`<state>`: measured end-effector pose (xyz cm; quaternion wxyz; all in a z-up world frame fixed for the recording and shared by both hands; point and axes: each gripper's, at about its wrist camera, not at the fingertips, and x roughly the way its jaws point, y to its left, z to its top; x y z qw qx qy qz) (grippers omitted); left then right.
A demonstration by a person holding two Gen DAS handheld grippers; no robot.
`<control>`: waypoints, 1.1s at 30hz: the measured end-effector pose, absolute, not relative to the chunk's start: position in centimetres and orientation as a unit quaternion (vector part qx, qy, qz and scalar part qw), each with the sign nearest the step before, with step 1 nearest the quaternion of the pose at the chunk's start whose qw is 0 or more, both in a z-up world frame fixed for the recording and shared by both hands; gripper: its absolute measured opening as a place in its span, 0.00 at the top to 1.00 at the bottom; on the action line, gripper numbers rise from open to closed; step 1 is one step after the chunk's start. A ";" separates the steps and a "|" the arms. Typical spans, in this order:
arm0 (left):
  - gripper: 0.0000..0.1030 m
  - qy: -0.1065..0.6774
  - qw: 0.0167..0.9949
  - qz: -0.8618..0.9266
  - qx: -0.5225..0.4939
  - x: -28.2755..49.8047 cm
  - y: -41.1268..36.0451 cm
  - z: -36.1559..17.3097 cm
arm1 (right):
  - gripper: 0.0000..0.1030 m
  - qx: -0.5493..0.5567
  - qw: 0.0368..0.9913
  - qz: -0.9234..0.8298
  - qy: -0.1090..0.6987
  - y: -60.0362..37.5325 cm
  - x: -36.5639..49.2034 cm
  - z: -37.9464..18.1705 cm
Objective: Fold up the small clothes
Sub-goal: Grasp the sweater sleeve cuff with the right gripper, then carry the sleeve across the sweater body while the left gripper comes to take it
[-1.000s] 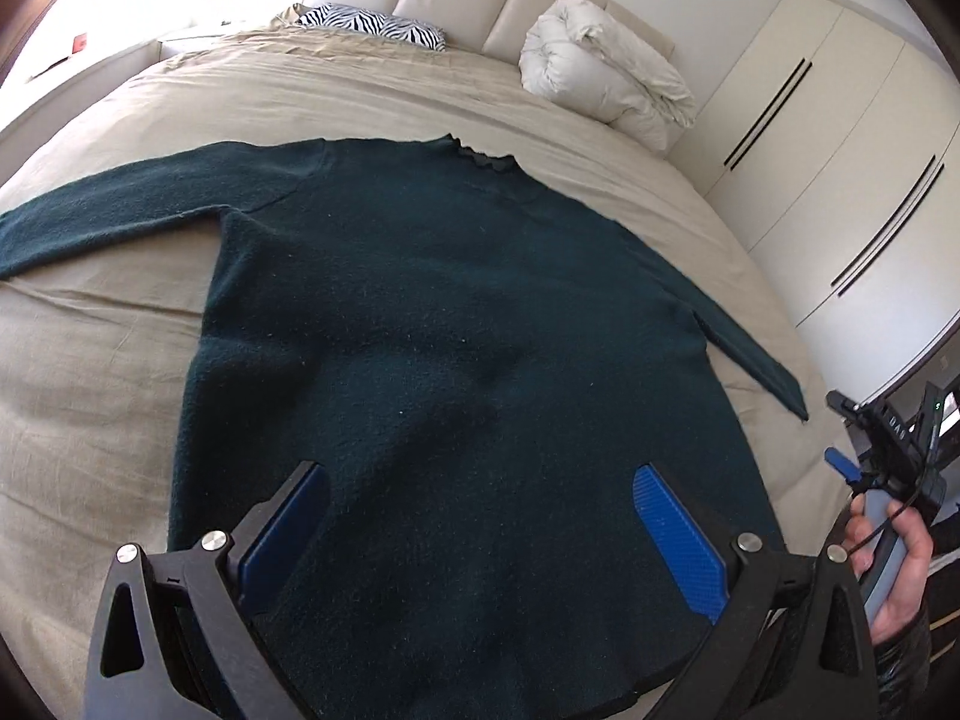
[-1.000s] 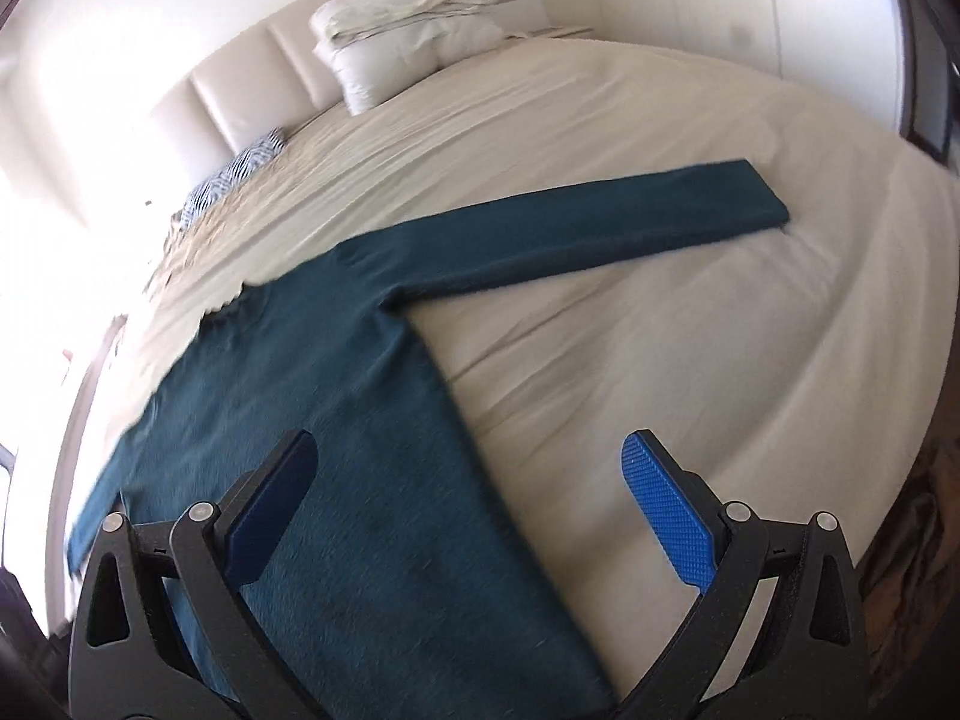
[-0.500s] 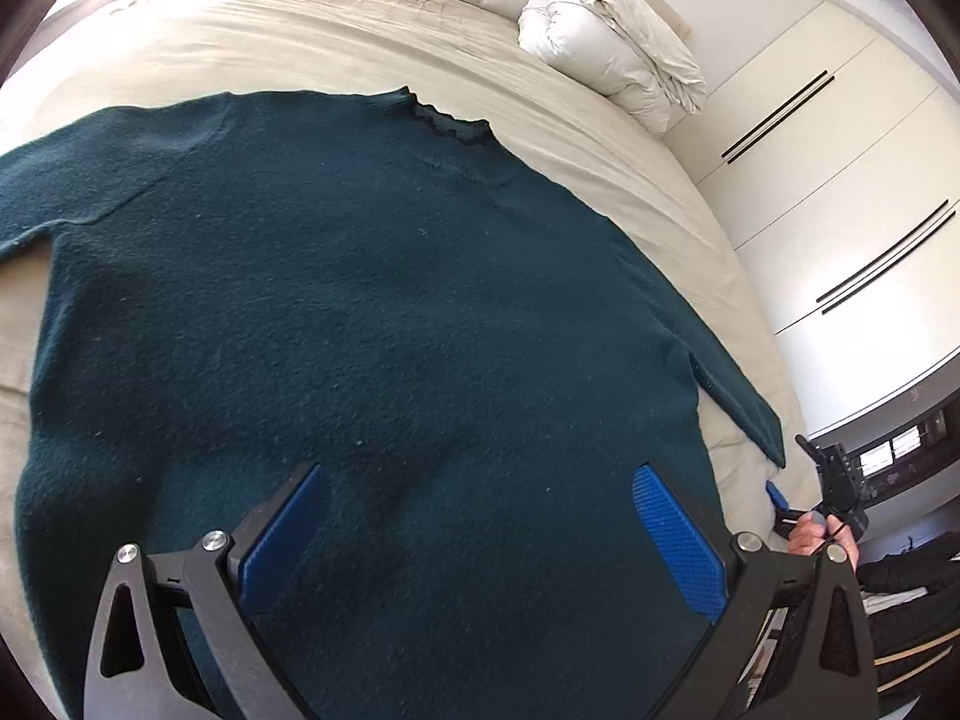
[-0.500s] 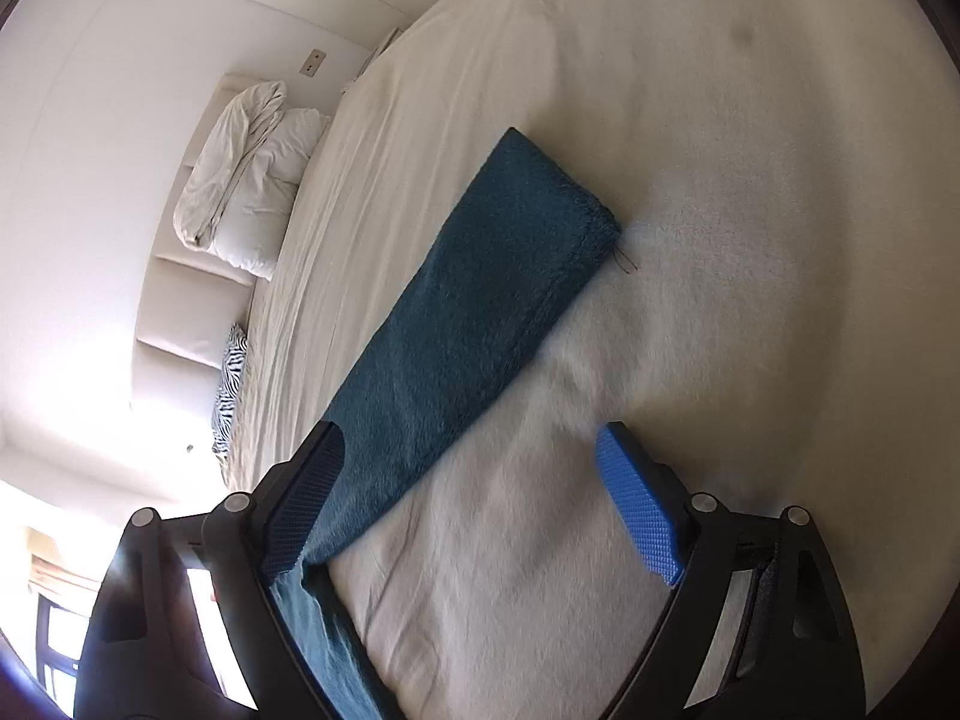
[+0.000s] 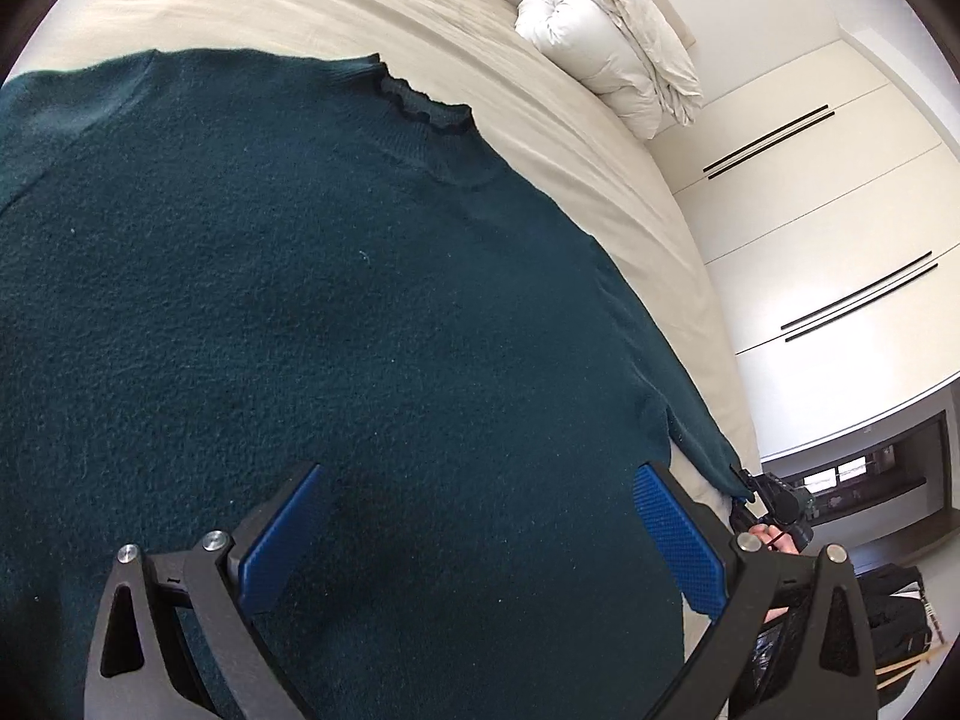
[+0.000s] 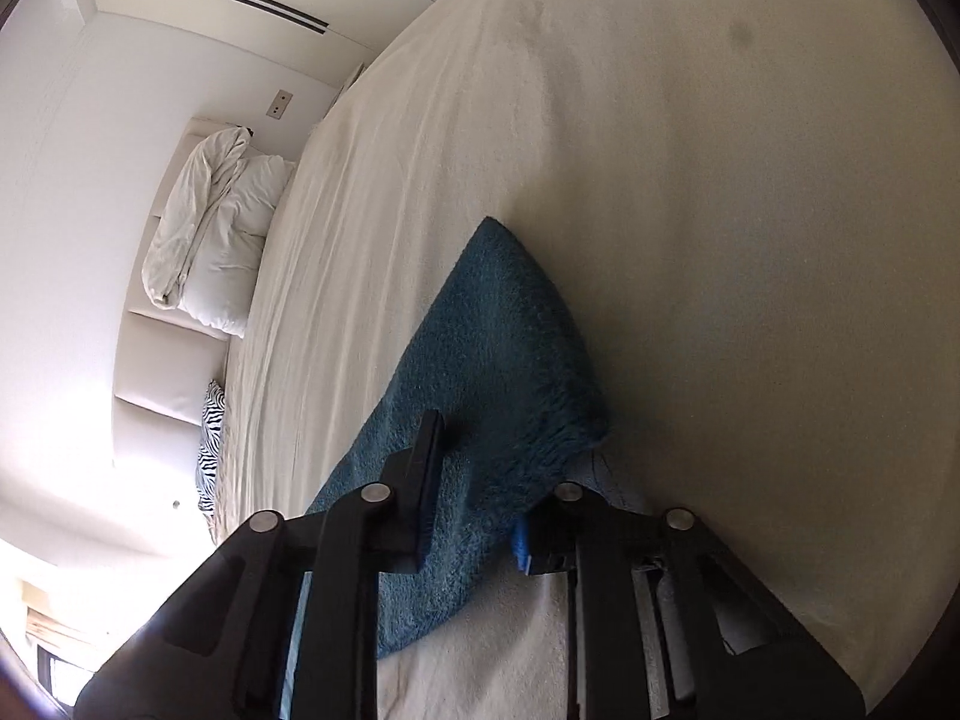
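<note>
A wide bed under a beige cover fills both views, with white wardrobe doors along one side and a bundled duvet at the headboard. At the right gripper the jaws are closing and the sleeve cuff sits pinched between them, its end bunched up off the cover; a second ago those jaws stood wide over the bare cover beside the sweater's body, so this hand has crossed to the sleeve's far end and taken hold. The left gripper hangs with its blue pads well apart over the lower body of the dark green sweater, gripping nothing, though the fabric now fills far more of its view than before. Outward from there, the sweater lies flat with its collar toward the headboard and the right sleeve running to the bed's edge, where the right gripper also shows small in the left view. With the cuff secured, the sleeve looks ready to be drawn in across the body as a first fold.
</note>
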<state>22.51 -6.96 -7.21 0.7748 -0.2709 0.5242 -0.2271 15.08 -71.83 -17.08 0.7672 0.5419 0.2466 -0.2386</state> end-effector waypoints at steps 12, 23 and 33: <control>0.00 0.518 0.747 -0.261 -0.324 26.6 -6.5 -6.9 | 0.92 0.132 0.927 -0.081 0.341 -47.5 31.7 -4.3; 0.00 0.516 0.667 -0.327 -0.426 29.3 -8.2 -8.8 | 0.92 -0.073 0.904 0.014 0.421 -26.4 37.2 -11.1; 0.19 0.546 0.630 -0.354 -0.425 30.1 -11.1 -10.4 | 0.66 -0.032 0.899 0.040 0.435 -24.9 30.9 -13.0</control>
